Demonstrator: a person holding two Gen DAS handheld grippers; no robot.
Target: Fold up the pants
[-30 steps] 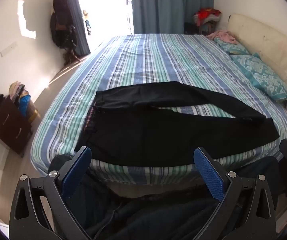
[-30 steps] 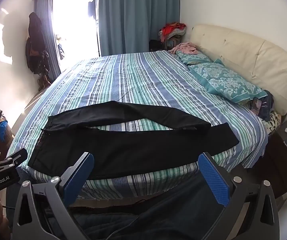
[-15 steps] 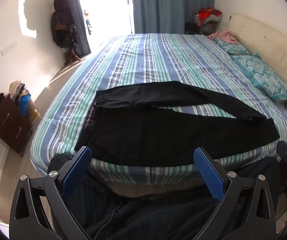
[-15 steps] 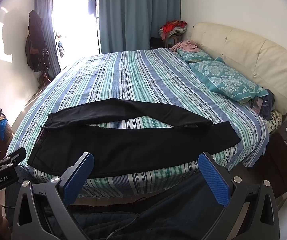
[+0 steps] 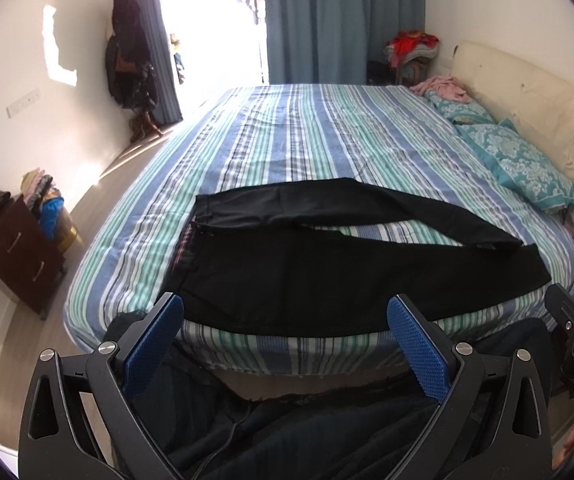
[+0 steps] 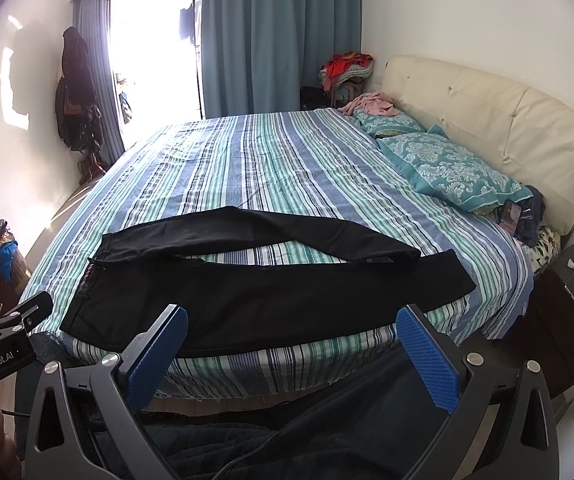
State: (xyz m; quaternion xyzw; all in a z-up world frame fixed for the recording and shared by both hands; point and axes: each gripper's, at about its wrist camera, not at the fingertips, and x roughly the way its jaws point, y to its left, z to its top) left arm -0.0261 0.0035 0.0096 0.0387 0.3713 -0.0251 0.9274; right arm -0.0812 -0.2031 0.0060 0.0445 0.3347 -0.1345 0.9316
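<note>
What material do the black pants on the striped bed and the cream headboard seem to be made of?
Black pants: probably a thin woven or stretch cloth, matte; they lie limp and flat with no shine. Cream headboard: likely leather or an imitation, padded; it shows a smooth, faintly glossy surface, tufted dimples and stitched panels. Neither can be told for certain.

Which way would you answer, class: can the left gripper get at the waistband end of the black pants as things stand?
Probably yes: the left gripper is open, the pants lie flat by the bed's near edge, nothing between.
</note>
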